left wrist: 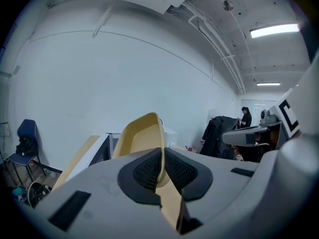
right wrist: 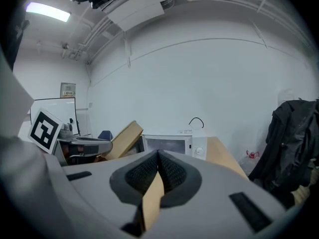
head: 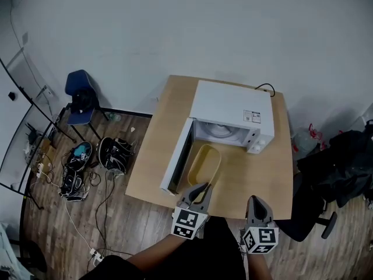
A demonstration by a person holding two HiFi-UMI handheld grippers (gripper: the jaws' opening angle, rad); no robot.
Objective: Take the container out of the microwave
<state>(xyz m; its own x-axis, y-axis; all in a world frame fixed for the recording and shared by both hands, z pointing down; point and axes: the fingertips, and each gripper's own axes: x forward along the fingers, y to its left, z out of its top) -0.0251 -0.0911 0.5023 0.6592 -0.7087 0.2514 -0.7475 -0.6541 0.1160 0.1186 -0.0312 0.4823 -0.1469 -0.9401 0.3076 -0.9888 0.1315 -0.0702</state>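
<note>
Left hand-held gripper is clamped on the near rim of the yellow container, probably for a one-handed pull. The container is out front of the open microwave, over the tabletop. Right hand-held gripper waits, jaws together, empty.

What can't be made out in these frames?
- Whether the container rests on the table or is lifted: the head view is too steep, and in the left gripper view the left gripper itself covers the base.
- The microwave cavity: in the head view, mostly hidden under its own roof.
- The label on top: too small to read.
</note>
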